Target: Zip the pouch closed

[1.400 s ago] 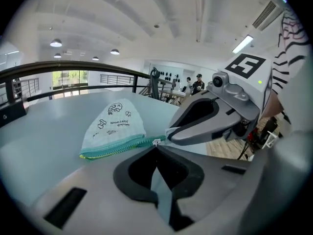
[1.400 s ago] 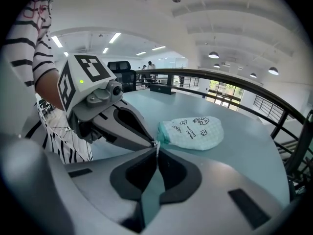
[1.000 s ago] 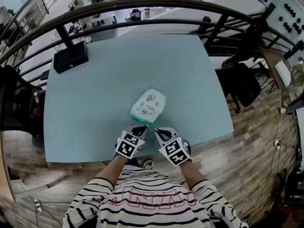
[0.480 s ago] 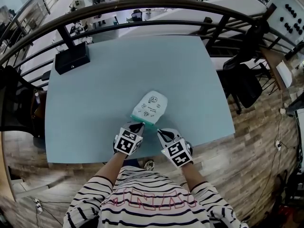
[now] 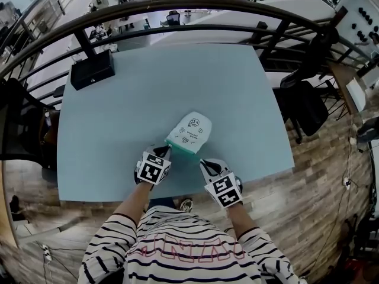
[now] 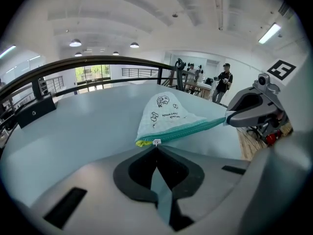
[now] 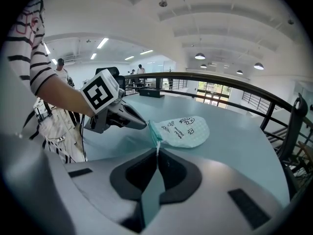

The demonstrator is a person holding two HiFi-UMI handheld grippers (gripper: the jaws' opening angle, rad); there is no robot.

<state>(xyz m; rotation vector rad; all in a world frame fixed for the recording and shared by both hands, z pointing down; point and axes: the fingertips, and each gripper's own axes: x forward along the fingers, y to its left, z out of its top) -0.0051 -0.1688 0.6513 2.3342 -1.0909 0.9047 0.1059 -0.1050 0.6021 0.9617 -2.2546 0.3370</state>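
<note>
Pouch (image 5: 188,132) lies near the front edge of the table (image 5: 136,99), about midway along it. Its zipper (image 6: 195,126) side faces you and is stretched taut between your two grippers. Your left gripper (image 6: 156,148) has its jaws pressed together on the small white zipper pull (image 6: 156,142), which sits at the left end of the teal zipper, by the yellow corner. A second ago that gripper was just beside the other one on the pouch's near side. It has since slid left along the zipper, so the two now stand apart. Your right gripper (image 7: 157,152) has kept its place, its jaws nipped almost together on the thin tab at the pouch's right corner. The black box (image 5: 92,70) stays at the far left corner of the table.
</note>
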